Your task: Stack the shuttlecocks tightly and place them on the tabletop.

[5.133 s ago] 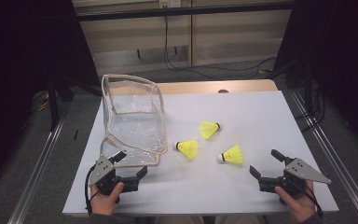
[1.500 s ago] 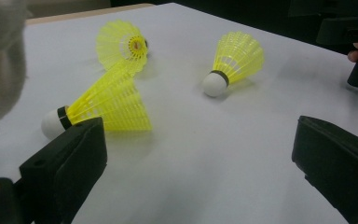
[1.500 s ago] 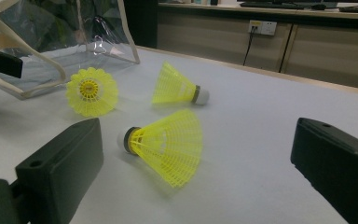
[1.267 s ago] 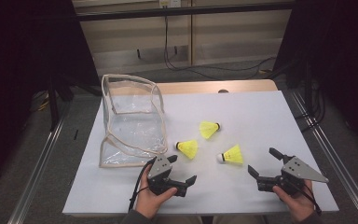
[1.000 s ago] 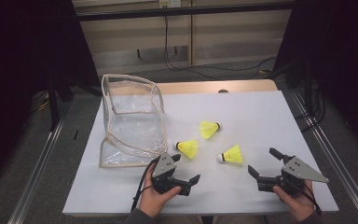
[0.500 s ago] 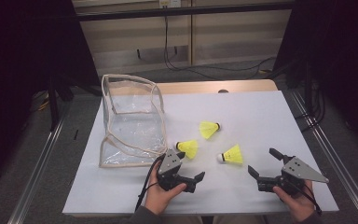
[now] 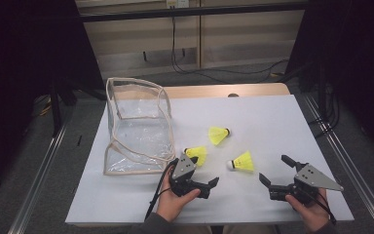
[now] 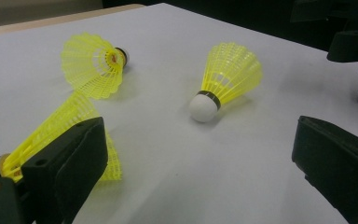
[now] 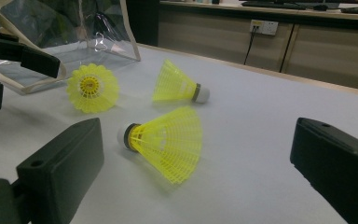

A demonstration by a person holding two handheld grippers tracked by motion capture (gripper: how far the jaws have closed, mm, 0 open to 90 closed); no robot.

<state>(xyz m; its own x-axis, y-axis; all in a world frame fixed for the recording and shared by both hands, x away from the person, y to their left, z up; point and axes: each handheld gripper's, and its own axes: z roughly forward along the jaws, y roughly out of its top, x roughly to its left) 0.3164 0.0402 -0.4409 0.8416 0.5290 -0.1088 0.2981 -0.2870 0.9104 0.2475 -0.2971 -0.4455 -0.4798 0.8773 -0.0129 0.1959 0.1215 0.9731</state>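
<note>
Two grippers near three yellow shuttlecocks on a white table.

The left gripper [image 7: 200, 176], jaws wide and empty, sits just beside the nearest shuttlecock [image 7: 196, 154], by the clear bag [image 7: 136, 127]. The right gripper [image 7: 276, 176] rests spread wide, empty.

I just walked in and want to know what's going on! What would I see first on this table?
Three bright yellow shuttlecocks lie on the white table: one by the clear plastic bag at, one farther back, one toward the right. The bag stands open at the left. Two black grippers wait near the front edge, the left gripper open close to the nearest shuttlecock, the right gripper open too.
</note>
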